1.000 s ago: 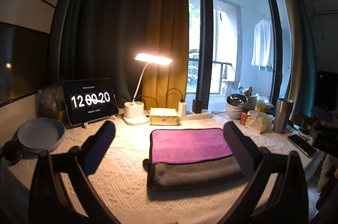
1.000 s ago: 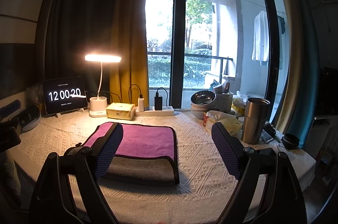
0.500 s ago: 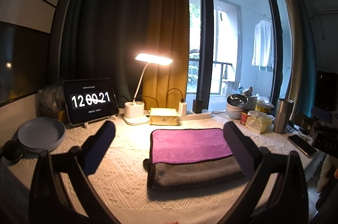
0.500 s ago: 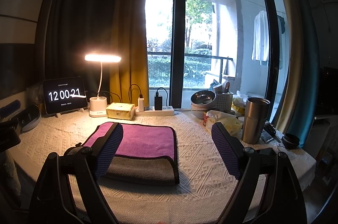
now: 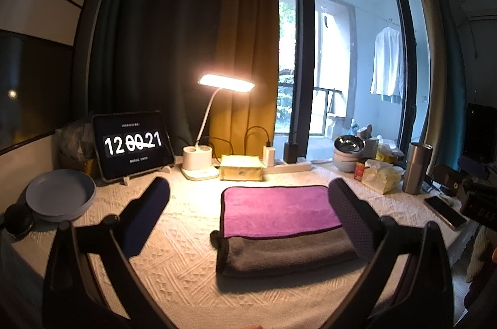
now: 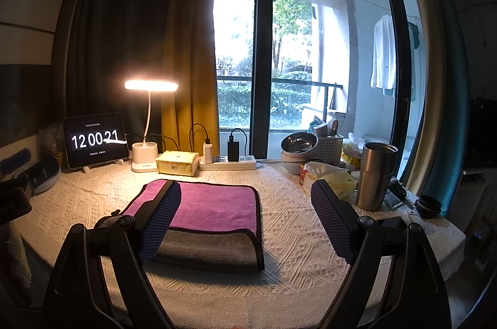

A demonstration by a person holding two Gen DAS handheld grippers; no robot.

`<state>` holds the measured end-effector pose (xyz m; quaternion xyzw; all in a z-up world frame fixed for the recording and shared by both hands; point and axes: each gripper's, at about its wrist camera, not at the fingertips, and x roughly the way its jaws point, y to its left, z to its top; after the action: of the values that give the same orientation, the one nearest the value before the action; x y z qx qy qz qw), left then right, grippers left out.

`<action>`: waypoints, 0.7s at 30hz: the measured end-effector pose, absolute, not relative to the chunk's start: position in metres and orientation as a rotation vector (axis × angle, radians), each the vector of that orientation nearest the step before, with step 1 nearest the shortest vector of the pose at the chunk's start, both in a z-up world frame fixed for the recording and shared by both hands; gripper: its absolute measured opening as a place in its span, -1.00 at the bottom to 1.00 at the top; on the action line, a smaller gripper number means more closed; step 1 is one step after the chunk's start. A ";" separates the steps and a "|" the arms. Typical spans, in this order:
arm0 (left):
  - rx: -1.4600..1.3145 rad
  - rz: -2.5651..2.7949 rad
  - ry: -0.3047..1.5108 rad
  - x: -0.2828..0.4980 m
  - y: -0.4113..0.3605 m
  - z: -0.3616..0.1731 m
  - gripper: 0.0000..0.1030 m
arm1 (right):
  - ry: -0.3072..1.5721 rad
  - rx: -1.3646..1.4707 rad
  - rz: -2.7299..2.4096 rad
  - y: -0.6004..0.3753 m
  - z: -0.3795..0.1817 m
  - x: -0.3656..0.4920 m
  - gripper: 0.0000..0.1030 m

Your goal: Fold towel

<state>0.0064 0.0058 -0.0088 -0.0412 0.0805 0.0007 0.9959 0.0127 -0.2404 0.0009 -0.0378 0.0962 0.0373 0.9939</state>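
Observation:
A folded towel (image 5: pixel 279 223), purple on top with a grey layer at the near edge, lies flat on the white textured tablecloth (image 5: pixel 180 242). It also shows in the right wrist view (image 6: pixel 214 217). My left gripper (image 5: pixel 248 204) is open and empty, held above the table with the towel between and beyond its fingers. My right gripper (image 6: pixel 245 211) is open and empty, its left finger (image 6: pixel 158 220) over the towel's left part.
A tablet clock (image 5: pixel 133 144), a lit desk lamp (image 5: pixel 202 164), a tissue box (image 5: pixel 240 167) and a power strip (image 6: pixel 230 162) stand at the back. A grey plate (image 5: pixel 59 198) is far left. Bowls (image 6: pixel 298 148), a steel tumbler (image 6: pixel 374 176) and a phone (image 5: pixel 445 211) are right.
Only the clock reading advanced from 12:00:20 to 12:00:21. Both grippers and the towel have stayed still.

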 end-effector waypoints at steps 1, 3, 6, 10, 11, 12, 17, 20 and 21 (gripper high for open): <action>-0.084 0.004 0.164 0.007 0.006 -0.009 0.99 | 0.193 -0.076 0.074 -0.241 0.001 0.013 0.71; -0.087 0.008 0.174 0.011 0.008 -0.010 0.99 | 0.192 -0.077 0.075 -0.239 0.000 0.013 0.71; -0.084 0.014 0.199 0.020 0.008 -0.011 0.99 | 0.196 -0.078 0.075 -0.237 -0.002 0.017 0.71; -0.081 0.016 0.261 0.039 0.010 -0.016 0.99 | 0.194 -0.083 0.071 -0.239 -0.004 0.028 0.71; -0.084 0.013 0.283 0.046 0.011 -0.018 0.99 | 0.197 -0.080 0.074 -0.243 -0.004 0.034 0.71; -0.090 0.011 0.301 0.052 0.012 -0.019 0.99 | 0.201 -0.078 0.078 -0.244 -0.005 0.038 0.71; -0.098 -0.006 0.438 0.092 0.017 -0.035 0.98 | 0.256 -0.087 0.119 -0.250 -0.015 0.070 0.71; -0.077 -0.019 0.511 0.114 0.017 -0.050 0.97 | 0.311 -0.087 0.150 -0.255 -0.026 0.096 0.71; -0.065 -0.020 0.539 0.121 0.016 -0.056 0.97 | 0.343 -0.077 0.160 -0.258 -0.031 0.106 0.70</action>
<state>0.1213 0.0161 -0.0560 -0.0321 0.2661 -0.0101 0.9633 0.1058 -0.2577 -0.0308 -0.0383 0.1702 0.0794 0.9815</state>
